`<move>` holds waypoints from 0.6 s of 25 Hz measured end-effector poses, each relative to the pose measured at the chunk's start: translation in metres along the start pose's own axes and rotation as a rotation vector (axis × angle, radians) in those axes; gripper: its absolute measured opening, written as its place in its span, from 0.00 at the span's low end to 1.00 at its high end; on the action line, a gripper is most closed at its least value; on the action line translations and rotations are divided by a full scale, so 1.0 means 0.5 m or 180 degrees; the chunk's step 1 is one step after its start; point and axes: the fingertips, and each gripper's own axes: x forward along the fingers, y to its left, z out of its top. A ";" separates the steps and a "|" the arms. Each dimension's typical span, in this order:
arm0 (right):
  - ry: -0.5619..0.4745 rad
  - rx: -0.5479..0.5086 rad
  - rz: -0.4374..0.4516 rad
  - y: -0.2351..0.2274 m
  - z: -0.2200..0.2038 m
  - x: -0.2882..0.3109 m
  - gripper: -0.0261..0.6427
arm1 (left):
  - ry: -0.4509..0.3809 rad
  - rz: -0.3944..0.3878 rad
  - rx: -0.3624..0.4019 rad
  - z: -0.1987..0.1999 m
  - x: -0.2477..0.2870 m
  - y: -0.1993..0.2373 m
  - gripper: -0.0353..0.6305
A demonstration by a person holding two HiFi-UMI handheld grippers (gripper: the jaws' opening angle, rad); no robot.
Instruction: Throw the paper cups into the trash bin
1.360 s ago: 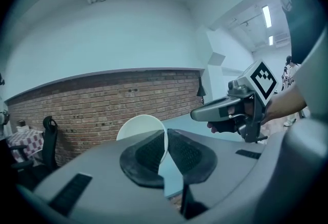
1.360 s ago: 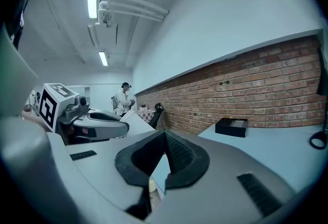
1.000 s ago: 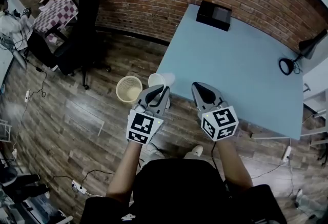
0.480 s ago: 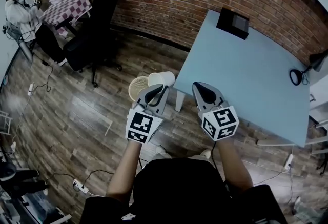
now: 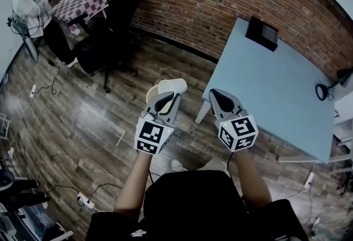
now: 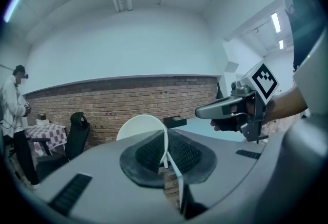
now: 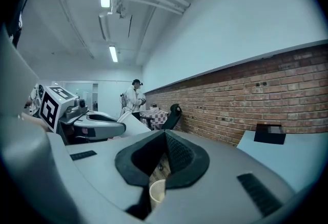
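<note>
Left gripper (image 6: pixel 165 142) pinching white paper cup (image 5: pixel 172 87) by its wall, jaws almost closed on it, cup lying sideways out front. From head view, cup lining up right over wicker trash bin (image 5: pixel 152 93) on wood floor (image 5: pixel 83 124). Right gripper (image 7: pixel 165 136) carrying nothing, jaws together, hanging near corner of blue table (image 5: pixel 276 96).

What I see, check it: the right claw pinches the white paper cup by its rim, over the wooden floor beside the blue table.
Wrong claw. The left claw pinches the white paper cup by its rim, over the wooden floor beside the blue table; the left gripper view shows the cup wall clamped there.
</note>
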 end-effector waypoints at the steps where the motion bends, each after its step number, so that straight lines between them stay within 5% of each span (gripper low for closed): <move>1: 0.0007 0.0005 0.0008 0.010 -0.001 0.008 0.04 | 0.0018 0.0015 -0.0011 -0.006 -0.009 0.011 0.09; 15: 0.0134 0.0070 0.0248 0.057 -0.014 0.120 0.04 | 0.0107 0.0248 -0.0211 -0.059 -0.016 0.111 0.09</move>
